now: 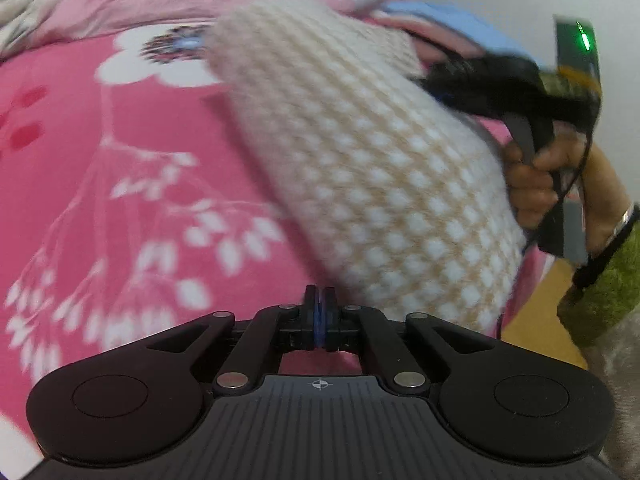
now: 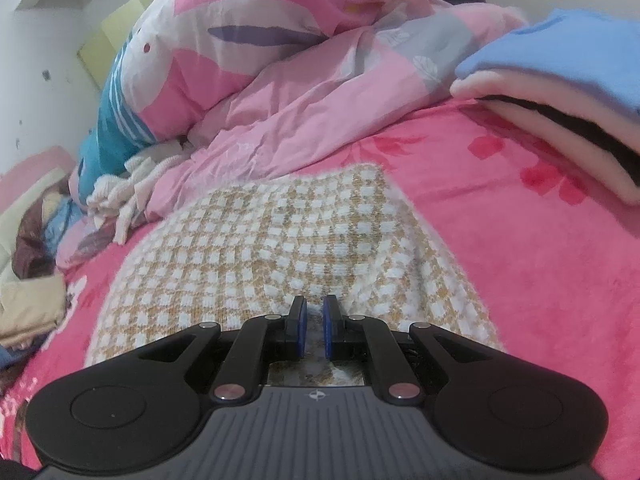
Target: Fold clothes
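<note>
A cream and tan checked knit garment (image 2: 280, 240) lies folded on the pink flowered bedspread (image 2: 500, 260). My right gripper (image 2: 315, 312) rests at its near edge, its blue pads a narrow gap apart with knit fabric pinched between them. In the left wrist view the same garment (image 1: 360, 168) runs up the middle, with a person's hand (image 1: 532, 184) holding the right gripper at its right edge. My left gripper (image 1: 320, 300) hovers over the bedspread (image 1: 120, 200) just left of the garment's near corner. It is shut and I see nothing between its pads.
A folded stack of blue, pale pink and black clothes (image 2: 560, 80) sits at the far right of the bed. A crumpled pink quilt (image 2: 300, 92) fills the back. Loose clothes (image 2: 32, 280) lie piled at the left edge. A wall stands behind.
</note>
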Demonstrator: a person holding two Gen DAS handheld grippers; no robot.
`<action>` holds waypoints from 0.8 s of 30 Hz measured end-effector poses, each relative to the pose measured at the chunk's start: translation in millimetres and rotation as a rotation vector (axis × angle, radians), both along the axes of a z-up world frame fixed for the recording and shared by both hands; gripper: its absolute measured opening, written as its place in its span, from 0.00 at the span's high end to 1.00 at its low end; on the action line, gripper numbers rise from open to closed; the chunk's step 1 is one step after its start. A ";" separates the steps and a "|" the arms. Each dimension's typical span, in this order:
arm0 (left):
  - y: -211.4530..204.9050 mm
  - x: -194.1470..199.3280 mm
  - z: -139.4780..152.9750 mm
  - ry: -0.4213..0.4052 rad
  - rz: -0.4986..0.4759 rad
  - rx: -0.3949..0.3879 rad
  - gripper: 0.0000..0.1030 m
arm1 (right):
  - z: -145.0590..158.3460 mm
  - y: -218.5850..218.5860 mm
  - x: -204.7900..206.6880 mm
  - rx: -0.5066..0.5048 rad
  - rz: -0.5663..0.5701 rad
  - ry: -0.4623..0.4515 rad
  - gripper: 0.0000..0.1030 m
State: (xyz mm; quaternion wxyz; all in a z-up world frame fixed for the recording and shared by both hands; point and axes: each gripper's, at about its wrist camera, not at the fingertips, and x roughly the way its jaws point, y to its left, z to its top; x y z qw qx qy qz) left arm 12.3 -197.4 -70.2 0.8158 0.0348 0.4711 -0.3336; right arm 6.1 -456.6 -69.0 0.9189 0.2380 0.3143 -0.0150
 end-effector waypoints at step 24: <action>-24.5 74.2 44.8 -0.171 0.096 -0.198 1.00 | 54.0 36.3 -42.8 -0.301 0.070 0.008 0.79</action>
